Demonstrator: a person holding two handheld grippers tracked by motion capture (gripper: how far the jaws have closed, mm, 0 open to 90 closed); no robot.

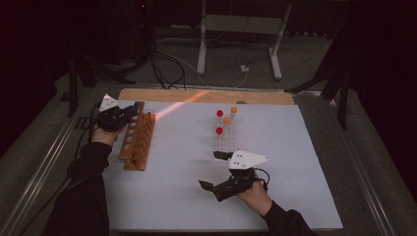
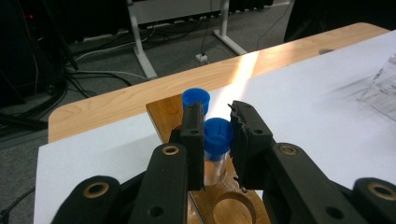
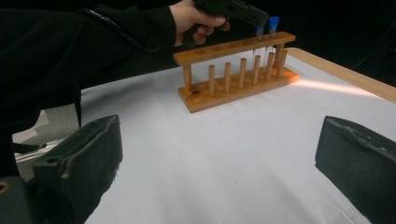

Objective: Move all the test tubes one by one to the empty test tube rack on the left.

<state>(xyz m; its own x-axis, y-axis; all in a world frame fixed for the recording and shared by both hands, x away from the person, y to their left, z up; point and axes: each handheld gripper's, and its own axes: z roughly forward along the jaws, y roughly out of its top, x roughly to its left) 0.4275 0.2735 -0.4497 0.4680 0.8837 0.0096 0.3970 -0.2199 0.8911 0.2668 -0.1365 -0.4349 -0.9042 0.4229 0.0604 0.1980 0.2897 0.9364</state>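
Left gripper view: left hand-held gripper [image 2: 217, 135] clamps a blue-capped tube [image 2: 217, 140] in the wooden rack [image 2: 163, 114]; right hand-held gripper [image 3: 219, 163] gapes empty.

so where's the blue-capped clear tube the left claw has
Blue-capped clear tube sits between the left claw, over the wooden rack at the table's left, beside another blue-capped tube.

Left claw [image 2: 217, 140]: we see its two black jaws closed on the blue-capped tube [image 2: 218, 135], one jaw on either side of the cap.
Held tube: clear below the cap, upright, over the wooden rack [image 2: 164, 113].
Second blue-capped tube [image 2: 196, 98]: just behind the held tube, standing in the rack.
Rack hole [image 2: 235, 210]: empty, just in front of the held tube.
Surface [image 2: 303, 107]: white, to the right of the rack.
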